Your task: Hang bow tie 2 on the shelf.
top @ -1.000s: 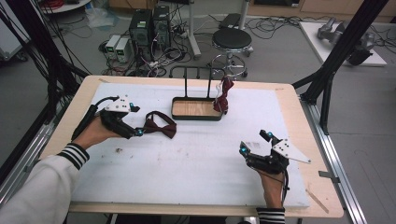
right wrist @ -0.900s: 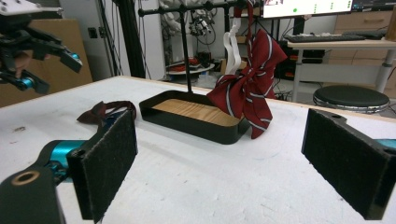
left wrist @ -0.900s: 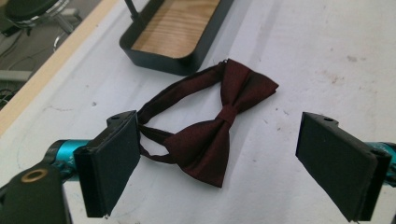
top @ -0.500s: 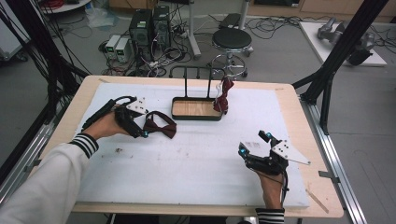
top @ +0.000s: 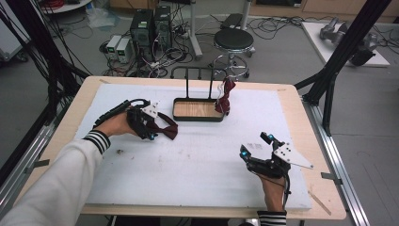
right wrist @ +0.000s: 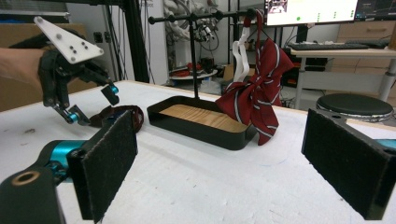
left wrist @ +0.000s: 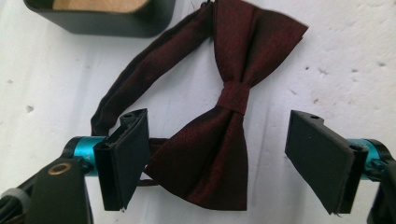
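Note:
A dark maroon bow tie (left wrist: 219,135) lies flat on the white table cover (top: 188,174), its strap looping toward the tray. My left gripper (left wrist: 219,154) straddles its lower wing. The jaws have just been closing, but a clear gap remains at the right pad (left wrist: 317,158), so the tie is not pinched. From above, the left gripper (top: 149,126) sits at the bow tie's (top: 165,129) left side. My right gripper (top: 256,146) rests open at the front right, nothing between its pads (right wrist: 109,158). The right gripper view also shows the left gripper (right wrist: 91,105) farther off.
A black tray with a wooden floor (top: 197,118) stands behind the bow tie and carries a black T-shaped rack (right wrist: 194,51). A red striped bow tie (top: 225,96) hangs from that rack at the tray's right end. Stool, computers and cables lie beyond the table.
The left hand has moved right and down, bringing its gripper over the maroon bow tie, and its jaws have narrowed a little. The right gripper has stayed in place.

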The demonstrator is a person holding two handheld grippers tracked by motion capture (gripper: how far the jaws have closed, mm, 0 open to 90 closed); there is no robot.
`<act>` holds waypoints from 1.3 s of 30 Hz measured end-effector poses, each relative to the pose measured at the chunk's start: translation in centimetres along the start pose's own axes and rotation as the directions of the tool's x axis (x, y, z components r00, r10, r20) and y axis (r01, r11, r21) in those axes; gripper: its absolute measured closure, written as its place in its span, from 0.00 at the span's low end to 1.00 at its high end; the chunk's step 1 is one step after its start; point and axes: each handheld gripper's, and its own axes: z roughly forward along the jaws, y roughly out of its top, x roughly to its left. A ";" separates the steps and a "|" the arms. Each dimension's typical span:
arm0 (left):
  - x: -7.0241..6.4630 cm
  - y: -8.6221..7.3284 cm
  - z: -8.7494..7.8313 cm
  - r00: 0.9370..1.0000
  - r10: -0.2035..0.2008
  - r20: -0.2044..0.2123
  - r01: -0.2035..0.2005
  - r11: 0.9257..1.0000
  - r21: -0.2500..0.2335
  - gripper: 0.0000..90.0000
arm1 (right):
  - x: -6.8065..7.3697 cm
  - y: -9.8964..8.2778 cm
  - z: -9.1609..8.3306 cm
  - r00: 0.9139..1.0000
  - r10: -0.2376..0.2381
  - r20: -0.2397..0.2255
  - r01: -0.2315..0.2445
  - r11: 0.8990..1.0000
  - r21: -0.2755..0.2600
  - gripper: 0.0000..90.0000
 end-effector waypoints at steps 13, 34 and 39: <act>0.9 0.1 1.2 1.000 -0.009 0.008 0.009 0.998 0.061 0.43 | 0.0 -0.3 0.0 1.000 0.010 0.003 -0.010 1.000 0.010 0.11; 0.5 0.4 -0.3 0.991 -0.119 0.069 0.115 0.992 0.051 0.84 | 0.8 -0.5 0.2 0.999 -0.031 -0.019 0.031 0.999 -0.013 0.11; 0.3 0.6 -0.7 0.992 -0.105 0.071 0.103 0.994 0.043 0.86 | 0.8 -0.6 0.2 0.999 -0.030 -0.020 0.030 0.999 -0.013 0.11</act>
